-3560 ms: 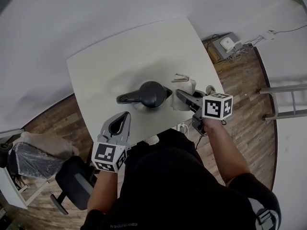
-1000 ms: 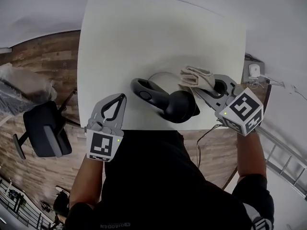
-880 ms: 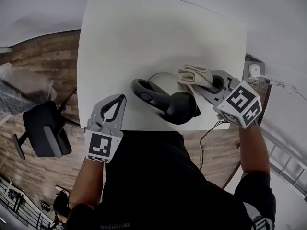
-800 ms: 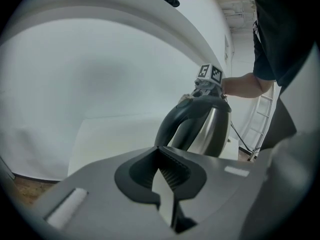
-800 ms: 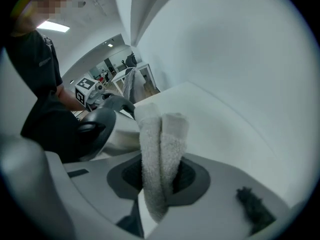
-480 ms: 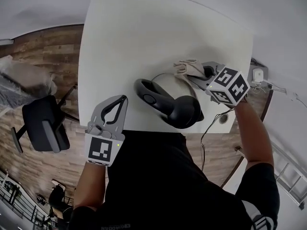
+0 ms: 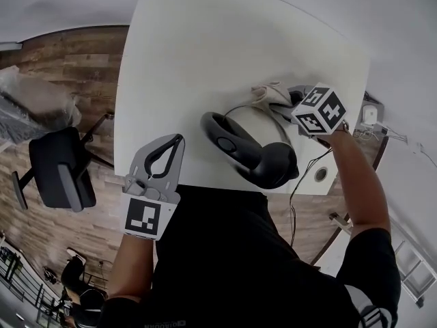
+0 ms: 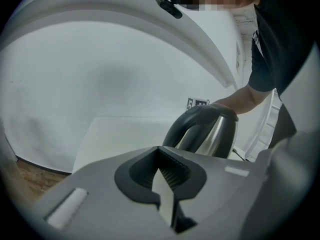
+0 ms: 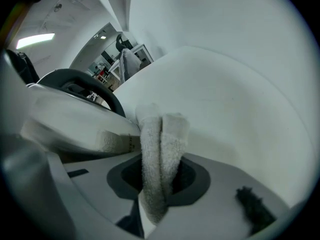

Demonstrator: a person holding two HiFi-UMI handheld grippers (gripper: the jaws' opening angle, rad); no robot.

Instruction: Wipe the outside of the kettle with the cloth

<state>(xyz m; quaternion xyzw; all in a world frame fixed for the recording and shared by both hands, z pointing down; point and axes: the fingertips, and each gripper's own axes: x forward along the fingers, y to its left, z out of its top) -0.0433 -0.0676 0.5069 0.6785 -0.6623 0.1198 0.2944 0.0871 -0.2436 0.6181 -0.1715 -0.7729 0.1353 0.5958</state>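
Note:
A steel kettle (image 7: 251, 130) with a black lid and handle (image 7: 225, 142) stands near the front edge of the white table (image 7: 205, 39). My right gripper (image 7: 283, 103) is shut on a folded beige cloth (image 7: 268, 94), which is pressed against the kettle's far right side. In the right gripper view the cloth (image 9: 159, 149) sticks up from between the jaws of the right gripper (image 9: 159, 186), beside the shiny kettle wall (image 9: 75, 126). My left gripper (image 7: 175, 142) hovers left of the kettle, shut and holding nothing. The left gripper view shows the left gripper (image 8: 167, 186) pointing at the kettle (image 8: 212, 134).
A black office chair (image 7: 58, 173) stands on the wooden floor left of the table. Cables and a power strip (image 7: 371, 115) lie beyond the table's right edge. A cable hole (image 7: 321, 175) sits in the table's near right corner.
My right gripper has carried the cloth from the kettle's right side round toward its far side. The left gripper has stayed where it was, shut.

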